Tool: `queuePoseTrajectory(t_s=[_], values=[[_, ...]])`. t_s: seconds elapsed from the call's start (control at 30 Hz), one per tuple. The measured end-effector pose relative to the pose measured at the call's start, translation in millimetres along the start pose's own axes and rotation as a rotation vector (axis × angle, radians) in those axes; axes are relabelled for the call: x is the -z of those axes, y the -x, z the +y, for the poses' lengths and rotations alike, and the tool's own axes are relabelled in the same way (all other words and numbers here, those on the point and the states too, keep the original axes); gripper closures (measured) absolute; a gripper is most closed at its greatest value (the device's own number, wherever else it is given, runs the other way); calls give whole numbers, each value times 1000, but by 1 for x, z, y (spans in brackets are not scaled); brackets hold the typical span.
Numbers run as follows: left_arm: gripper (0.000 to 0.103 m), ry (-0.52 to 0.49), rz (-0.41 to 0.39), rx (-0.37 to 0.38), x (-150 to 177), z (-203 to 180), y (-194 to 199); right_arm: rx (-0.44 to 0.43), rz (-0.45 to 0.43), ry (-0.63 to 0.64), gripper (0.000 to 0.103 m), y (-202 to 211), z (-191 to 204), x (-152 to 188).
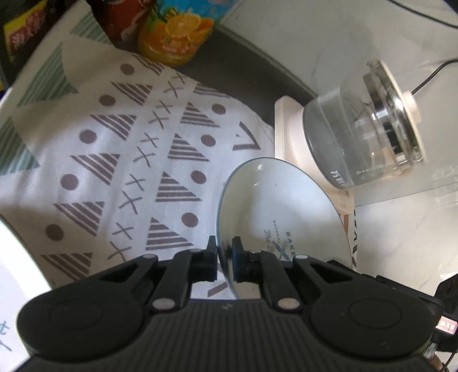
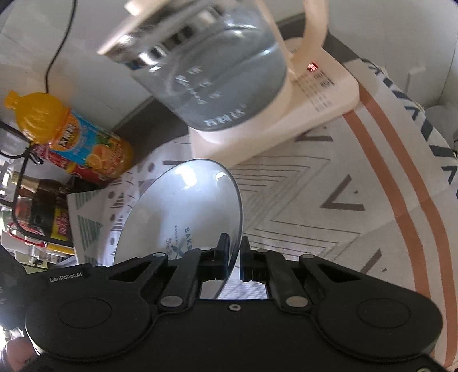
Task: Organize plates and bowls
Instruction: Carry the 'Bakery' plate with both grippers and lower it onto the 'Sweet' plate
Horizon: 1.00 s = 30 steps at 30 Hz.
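Patterned cloth (image 1: pixel 120 148) with striped triangles, dots and crosses covers the table, a pale wall behind it. At far left stands an orange juice bottle (image 2: pixel 71 134) beside a red bottle (image 1: pixel 123 20). The left gripper (image 1: pixel 224 257) is clamped on the near rim of a white plate (image 1: pixel 274 206) printed "BAKE", held tilted on edge above the cloth. The right gripper (image 2: pixel 235 259) straddles the rim of a like plate (image 2: pixel 186 206), its fingers closed on it. Far right, a glass kettle (image 2: pixel 217 74) sits on its cream base (image 2: pixel 315 94).
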<state>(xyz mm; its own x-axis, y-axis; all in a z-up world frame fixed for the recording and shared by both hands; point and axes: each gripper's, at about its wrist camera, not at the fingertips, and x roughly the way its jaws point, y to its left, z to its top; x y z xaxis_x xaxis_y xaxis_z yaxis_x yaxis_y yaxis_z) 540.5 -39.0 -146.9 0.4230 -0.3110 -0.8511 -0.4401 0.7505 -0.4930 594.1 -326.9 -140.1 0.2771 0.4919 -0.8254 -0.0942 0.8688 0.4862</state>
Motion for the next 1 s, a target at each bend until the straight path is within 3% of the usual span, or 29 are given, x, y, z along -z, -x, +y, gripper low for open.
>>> queuePoseTrajectory(t_s=[0.37, 1.0], values=[[96, 0, -56, 22, 1, 17, 45, -17, -49, 40, 96, 20, 42, 19], [95, 4, -121, 24, 30, 97, 124, -74, -103, 91, 96, 27, 114, 95]])
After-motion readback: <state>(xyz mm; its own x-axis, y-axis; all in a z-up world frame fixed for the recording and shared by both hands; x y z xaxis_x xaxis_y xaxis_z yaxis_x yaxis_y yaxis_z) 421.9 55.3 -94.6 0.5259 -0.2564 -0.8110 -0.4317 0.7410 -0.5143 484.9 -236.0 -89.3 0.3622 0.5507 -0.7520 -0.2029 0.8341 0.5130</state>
